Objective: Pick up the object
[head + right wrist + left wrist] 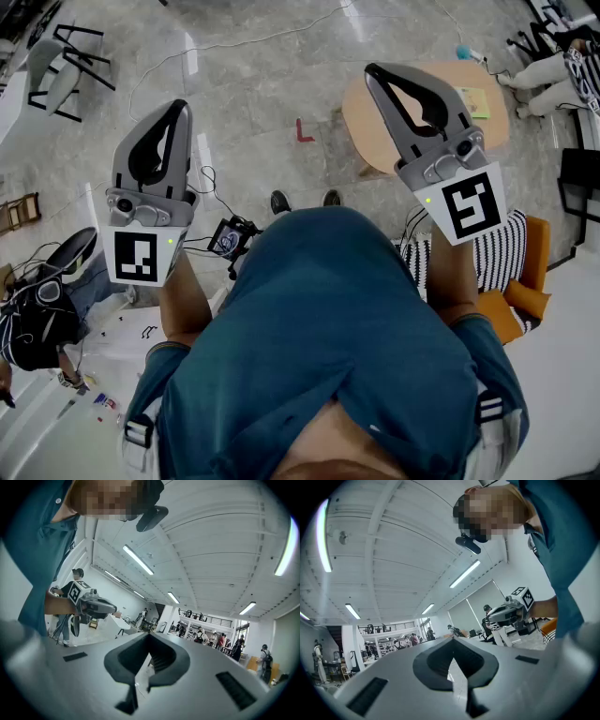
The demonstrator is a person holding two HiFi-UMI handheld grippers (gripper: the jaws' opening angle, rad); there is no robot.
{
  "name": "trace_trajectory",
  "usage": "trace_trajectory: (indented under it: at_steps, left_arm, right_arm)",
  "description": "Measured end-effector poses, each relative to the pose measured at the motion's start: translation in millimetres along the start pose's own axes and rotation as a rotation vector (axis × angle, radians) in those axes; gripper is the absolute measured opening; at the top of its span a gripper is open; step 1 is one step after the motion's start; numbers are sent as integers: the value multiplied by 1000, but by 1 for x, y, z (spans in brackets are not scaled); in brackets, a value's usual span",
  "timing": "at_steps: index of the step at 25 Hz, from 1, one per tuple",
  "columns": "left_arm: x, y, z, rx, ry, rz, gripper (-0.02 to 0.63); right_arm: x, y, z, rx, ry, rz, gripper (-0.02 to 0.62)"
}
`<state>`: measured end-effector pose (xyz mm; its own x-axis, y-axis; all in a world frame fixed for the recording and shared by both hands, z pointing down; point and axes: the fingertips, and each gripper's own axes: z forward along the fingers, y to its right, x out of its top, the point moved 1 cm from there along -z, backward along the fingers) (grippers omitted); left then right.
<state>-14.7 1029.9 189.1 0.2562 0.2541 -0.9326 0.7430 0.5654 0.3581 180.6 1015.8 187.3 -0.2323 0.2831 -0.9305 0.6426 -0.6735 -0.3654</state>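
Both grippers are held up in front of the person's teal-shirted chest and point away from the floor. My left gripper (177,104) is shut, its fingertips meeting with nothing between them; its own view (452,640) looks up at a hall ceiling. My right gripper (371,68) is also shut and empty, and its own view (149,634) shows the same ceiling. Each gripper appears in the other's view: the right gripper (499,615) and the left gripper (105,606). No object to pick up is near either gripper.
A round wooden table (394,117) stands ahead on the marble floor with a yellow-green card (473,101) on it. A striped cushion on an orange chair (525,267) is at the right. A red L mark (303,130), cables and folding chairs (66,61) lie ahead and to the left. Several people stand in the far hall.
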Motion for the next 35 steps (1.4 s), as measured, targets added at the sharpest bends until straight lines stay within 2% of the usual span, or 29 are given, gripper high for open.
trace_trajectory:
  at_steps: [6, 11, 16, 19, 27, 35]
  left_arm:
    - [6, 1, 8, 11, 24, -11, 3]
    - [5, 7, 15, 1, 51, 16, 2]
    - [4, 18, 32, -9, 9, 7, 3]
    - [6, 25, 43, -8, 26, 16, 3]
    - [17, 52, 75, 25, 8, 28, 3]
    - [-4, 18, 74, 51, -9, 5, 3]
  right_arm:
    - [-3, 8, -5, -2, 1, 6, 12]
    - [-11, 10, -9, -6, 5, 14, 12]
    - [-19, 27, -19, -9, 10, 30, 12]
    - [-27, 37, -25, -15, 21, 57, 14]
    - [-40, 69, -48, 38, 58, 111, 14]
    - [-43, 76, -15, 24, 61, 120, 14]
